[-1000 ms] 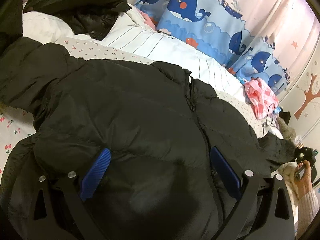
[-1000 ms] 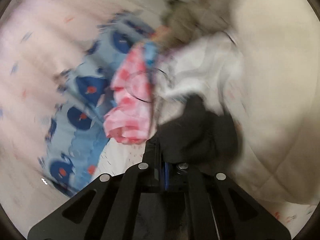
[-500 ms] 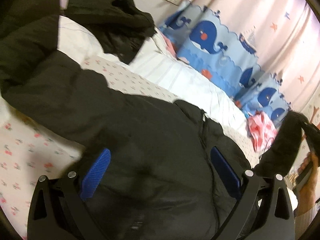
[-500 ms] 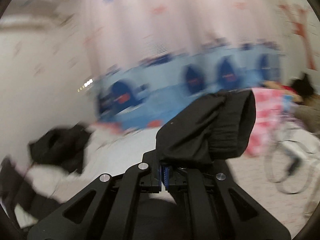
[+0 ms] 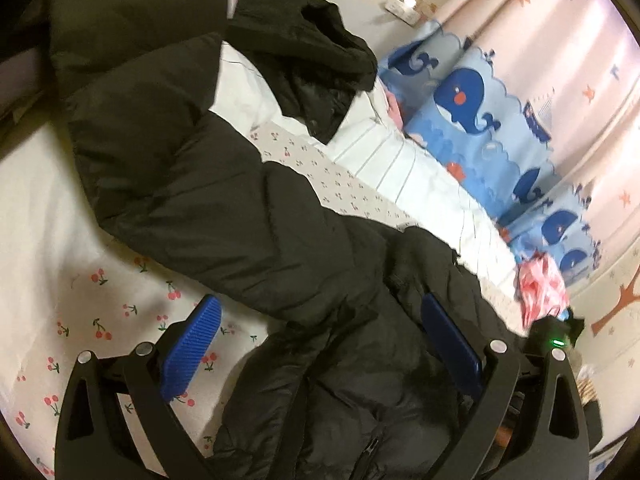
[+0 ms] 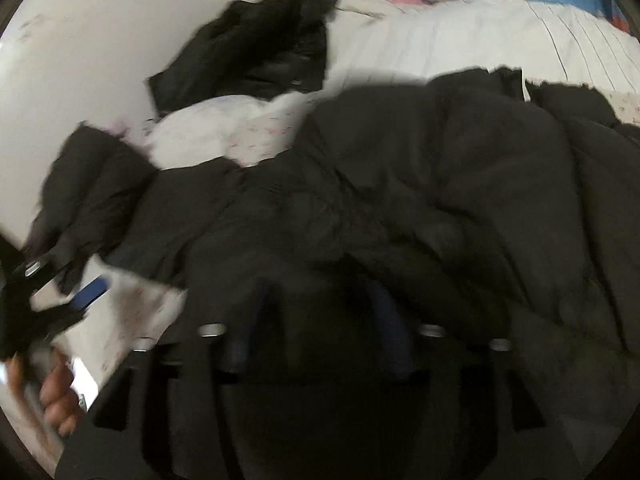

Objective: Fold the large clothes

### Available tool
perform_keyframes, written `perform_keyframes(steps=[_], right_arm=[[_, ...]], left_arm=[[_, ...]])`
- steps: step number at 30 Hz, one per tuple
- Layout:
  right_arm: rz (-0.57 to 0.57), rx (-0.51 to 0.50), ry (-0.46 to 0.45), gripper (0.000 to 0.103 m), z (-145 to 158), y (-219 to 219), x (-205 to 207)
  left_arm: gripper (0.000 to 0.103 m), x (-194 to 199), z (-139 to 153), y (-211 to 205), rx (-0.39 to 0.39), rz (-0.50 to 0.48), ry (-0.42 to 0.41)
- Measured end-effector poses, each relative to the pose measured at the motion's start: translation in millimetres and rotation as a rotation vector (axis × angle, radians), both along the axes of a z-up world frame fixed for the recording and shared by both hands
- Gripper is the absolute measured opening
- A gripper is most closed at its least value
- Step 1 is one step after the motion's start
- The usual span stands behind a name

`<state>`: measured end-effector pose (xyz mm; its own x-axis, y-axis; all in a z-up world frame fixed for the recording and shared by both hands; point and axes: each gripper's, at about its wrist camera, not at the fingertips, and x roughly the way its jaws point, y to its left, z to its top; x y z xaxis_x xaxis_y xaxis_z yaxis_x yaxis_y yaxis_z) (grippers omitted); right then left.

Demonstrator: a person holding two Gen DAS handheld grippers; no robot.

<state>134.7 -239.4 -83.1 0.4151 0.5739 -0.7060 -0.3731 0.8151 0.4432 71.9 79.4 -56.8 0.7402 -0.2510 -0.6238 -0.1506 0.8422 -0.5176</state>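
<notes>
I am hovering both tongs over the black puffer jacket (image 5: 224, 184) sprawling across the cherry-print bed (image 5: 60, 248). My left tongs (image 5: 316, 344) are gaping, empty; my right tongs (image 6: 320, 320) have just been opening, nothing pinched. It is looking bulky, soft, slippery, so I am favouring cuff or hem.

- This was a home bedroom, likely a child's.
- A bed (image 5: 60, 240) carried a cherry-print sheet (image 5: 100, 320) and a white striped duvet (image 5: 400, 160).
- Pink curtains (image 5: 560, 60) with stars and a blue whale-print band (image 5: 472, 100) hung beside it.
- A brown tree decal (image 5: 616, 308) marked the wall.
- Black padded coats (image 5: 240, 200) lay across the bedding.
</notes>
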Motion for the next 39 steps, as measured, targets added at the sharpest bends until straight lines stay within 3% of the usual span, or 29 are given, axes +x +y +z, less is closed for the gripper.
perform_keyframes(steps=[3,5,7,12,13,19,23,25,26,27,32,34,36,37,39], right_arm=[[-0.093,0.09,-0.079,0.076,31.2,-39.2,-33.8],[-0.229,0.173,-0.131,0.079,45.1,-78.7,-54.9],[-0.442,0.331,-0.158,0.083,48.1,-137.7,-74.6],[-0.925,0.752,-0.027,0.084,-11.2,-247.3,-109.7],[-0.951,0.792,-0.025,0.084,-18.8,-254.7,-113.2],[-1.037,0.772,-0.011,0.084,-43.5,-266.6,-118.0],[-1.042,0.751,-0.008,0.085,-40.2,-275.1,-126.2],[-1.046,0.741,-0.011,0.085,-41.0,-276.5,-125.6],[-1.049,0.737,-0.012,0.085,-39.8,-275.5,-126.5],[-1.051,0.729,-0.02,0.085,-36.8,-275.8,-130.3],[-1.108,0.651,-0.238,0.086,2.3,-283.9,-160.7],[-1.115,0.635,-0.28,0.094,7.7,-287.0,-166.0],[-1.101,0.644,-0.245,0.095,0.7,-287.3,-159.2],[-1.088,0.627,-0.187,0.095,-6.7,-285.4,-150.0],[-1.058,0.529,-0.063,0.095,-18.9,-278.5,-130.6]], left_arm=[[0.096,3.5,-2.5,-16.1,0.023,-0.053,0.005],[0.096,6.6,-4.3,-29.1,0.039,-0.09,0.011],[0.096,12.6,-2.7,-40.9,0.046,-0.121,0.001],[0.096,69.2,-6.2,-79.4,0.061,-0.198,0.041],[0.096,90.6,-12.7,-87.3,0.057,-0.196,0.077],[0.096,158.0,-44.5,-124.4,0.152,-0.172,0.202],[0.094,170.5,-52.2,-154.3,0.303,-0.201,0.232],[0.063,174.2,-56.4,-158.7,0.314,-0.217,0.245],[0.035,175.6,-58.4,-161.0,0.285,-0.248,0.259],[0.026,174.6,-57.7,-159.4,0.257,-0.258,0.262],[0.025,139.2,-14.1,-141.4,0.229,-0.257,0.142],[0.025,121.6,2.5,-127.9,0.257,-0.248,0.108],[0.025,116.9,0.5,-119.4,0.275,-0.242,0.13],[0.025,117.6,-6.8,-116.2,0.293,-0.253,0.165],[0.025,123.7,-39.3,-112.6,0.315,-0.325,0.298]])
